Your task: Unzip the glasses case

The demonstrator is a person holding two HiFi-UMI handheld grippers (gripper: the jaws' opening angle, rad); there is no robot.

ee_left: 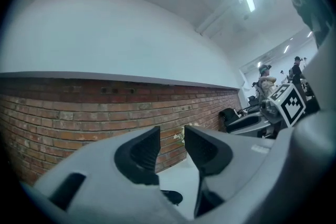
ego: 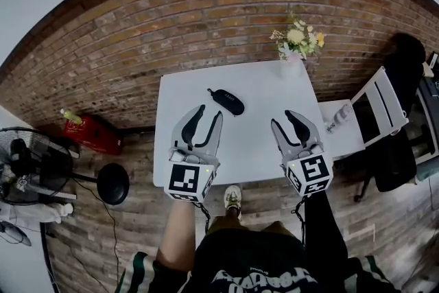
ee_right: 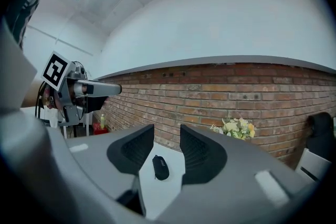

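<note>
Black case (ego: 226,101) lies toward the table's (ego: 274,89) far edge, apparently zipped, nothing touching it. My left tool (ego: 210,111) and right tool (ego: 282,119) hover near-side, jaws apart, empty. Unzipping's not begun.

Head view looks steeply down; both gripper views look level at brick wall (ee_right: 252,86).

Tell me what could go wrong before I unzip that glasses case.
The glasses case lies loose on the smooth table with nothing pinning it, so unzipping one-handed could just drag it along. The flowers at the far edge could get knocked if it slides that way.
</note>
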